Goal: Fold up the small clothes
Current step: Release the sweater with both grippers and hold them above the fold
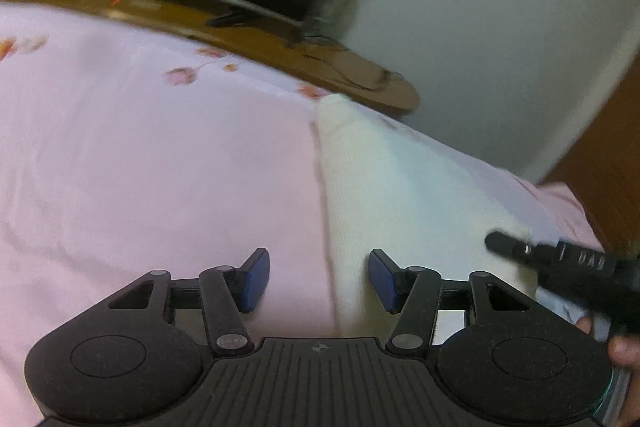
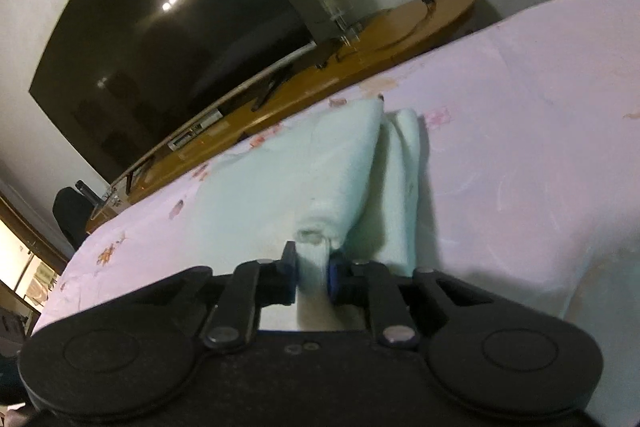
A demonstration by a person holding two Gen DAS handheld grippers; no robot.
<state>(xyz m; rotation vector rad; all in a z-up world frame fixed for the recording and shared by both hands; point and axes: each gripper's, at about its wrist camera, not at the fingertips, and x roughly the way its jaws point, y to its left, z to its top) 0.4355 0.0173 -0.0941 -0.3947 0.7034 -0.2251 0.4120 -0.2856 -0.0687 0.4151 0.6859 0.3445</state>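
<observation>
Pale garment [image 2: 304,167] lies on the bed's pink flowered sheet [image 2: 520,147], on the side of the bed toward the wooden TV stand [image 2: 320,83]. It looks partly folded: a broad flat panel, with a narrower flap standing up along the panel's right side in the right wrist view.

Step in hand, as judged: right claw [image 2: 314,277] has the garment's near edge and is set to carry it over for the next fold. To do this well: lift only enough to clear the sheet, keep the pinched edge level, carry it straight toward the stand-side edge so the corners meet, and use the other claw to pin the flat part so nothing drags.

Right claw: clenched on a bunched fold of the garment's near edge, cloth squeezed between the blue pads [image 2: 334,279].

Left claw [image 1: 319,281]: released, about half open, grasping nothing. It hovers over the garment's left edge, one pad above the sheet and one above the cloth. Contact with the cloth cannot be told; view is blurred.
</observation>
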